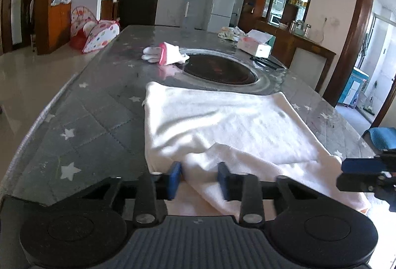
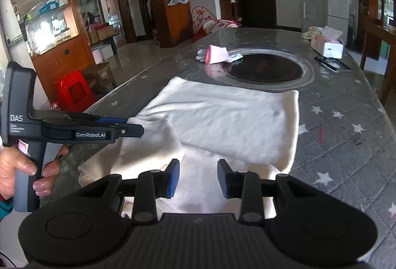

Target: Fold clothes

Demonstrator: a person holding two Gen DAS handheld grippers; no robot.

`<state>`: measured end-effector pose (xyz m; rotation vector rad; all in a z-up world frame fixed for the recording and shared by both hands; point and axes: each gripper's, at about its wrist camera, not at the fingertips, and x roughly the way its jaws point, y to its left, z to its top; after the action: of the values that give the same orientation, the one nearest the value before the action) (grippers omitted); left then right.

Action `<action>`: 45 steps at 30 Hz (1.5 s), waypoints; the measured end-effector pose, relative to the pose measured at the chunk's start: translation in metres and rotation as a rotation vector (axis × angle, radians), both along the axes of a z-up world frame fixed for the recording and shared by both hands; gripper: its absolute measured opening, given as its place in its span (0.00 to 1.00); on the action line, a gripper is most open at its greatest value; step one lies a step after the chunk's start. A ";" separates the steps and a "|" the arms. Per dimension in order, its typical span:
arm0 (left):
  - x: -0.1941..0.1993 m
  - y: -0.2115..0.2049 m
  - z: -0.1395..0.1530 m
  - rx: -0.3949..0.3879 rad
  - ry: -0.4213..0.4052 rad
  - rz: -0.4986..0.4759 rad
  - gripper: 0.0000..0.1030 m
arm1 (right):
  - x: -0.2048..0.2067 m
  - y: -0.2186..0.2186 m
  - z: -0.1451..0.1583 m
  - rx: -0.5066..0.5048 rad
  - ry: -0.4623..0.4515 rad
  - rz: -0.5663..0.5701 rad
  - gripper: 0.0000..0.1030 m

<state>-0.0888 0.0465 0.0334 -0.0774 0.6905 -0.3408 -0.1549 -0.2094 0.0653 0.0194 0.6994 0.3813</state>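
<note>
Lying spread on the grey star-print quilted table cover [image 1: 81, 130], the white fleecy garment [image 1: 222, 120] sits at the near end of the table, its far edge just short of the round dark inset hotplate [image 1: 217, 68] with its clear ring. Near edge of the garment is bunched, with one flap folded diagonally over the flat body. Containers: an open white and pink tissue box [image 2: 326, 45] at the far right with a tissue sticking out of the top; a small heap of pale cloth just behind it. A pink-cuffed white glove [image 1: 164, 53] lies at the hotplate's left rim, and a flat dark tray-like item [image 2: 333, 63] rests near the tissue box, contents not readable. Left gripper [image 1: 199, 180]: blue-padded jaws parted moderately, straddling the folded flap at the garment's near edge; cloth runs between the pads but they are not closed on it, contact with the pads unclear. Right gripper [image 2: 199, 177]: jaws parted about the same, low over the garment's near right portion, nothing clamped. In the right wrist view a hand [image 2: 22, 170] grips the left tool's grey handle, its fingers pointing at the garment's left edge. In the left wrist view the right tool's tip enters at the right, beside the garment's near right corner.
</note>
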 end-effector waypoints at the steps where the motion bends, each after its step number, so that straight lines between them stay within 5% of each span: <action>1: 0.000 0.000 0.001 -0.016 0.003 -0.001 0.21 | -0.001 -0.003 0.001 0.004 -0.004 -0.007 0.36; 3: -0.004 -0.002 0.006 -0.051 -0.001 -0.015 0.13 | -0.005 -0.011 0.002 0.011 -0.016 -0.027 0.36; 13: -0.032 -0.049 0.042 -0.248 -0.016 -0.213 0.10 | -0.018 -0.060 -0.005 0.062 -0.018 -0.159 0.37; 17: -0.044 -0.076 0.036 -0.243 -0.022 -0.289 0.11 | -0.022 -0.073 -0.007 0.075 -0.019 -0.187 0.37; 19: -0.050 -0.086 0.030 -0.232 -0.010 -0.321 0.14 | -0.023 -0.078 -0.009 0.080 -0.019 -0.198 0.37; 23: -0.056 -0.101 0.018 -0.195 0.028 -0.366 0.40 | -0.024 -0.082 -0.009 0.095 -0.019 -0.202 0.37; 25: -0.059 -0.104 0.014 -0.171 0.030 -0.390 0.41 | -0.024 -0.081 -0.009 0.106 -0.015 -0.194 0.37; 30: -0.057 -0.077 0.019 -0.108 -0.026 -0.353 0.42 | -0.021 -0.064 -0.013 0.101 0.011 -0.125 0.36; 39: -0.030 -0.013 0.010 0.085 -0.069 -0.107 0.42 | -0.002 -0.028 -0.029 0.016 0.050 -0.056 0.30; 45: -0.024 -0.002 0.001 0.090 -0.052 -0.067 0.41 | 0.006 -0.017 -0.037 -0.075 0.051 -0.062 0.16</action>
<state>-0.1128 0.0447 0.0345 0.0398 0.6570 -0.3744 -0.1494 -0.2264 0.0284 -0.0203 0.7614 0.2952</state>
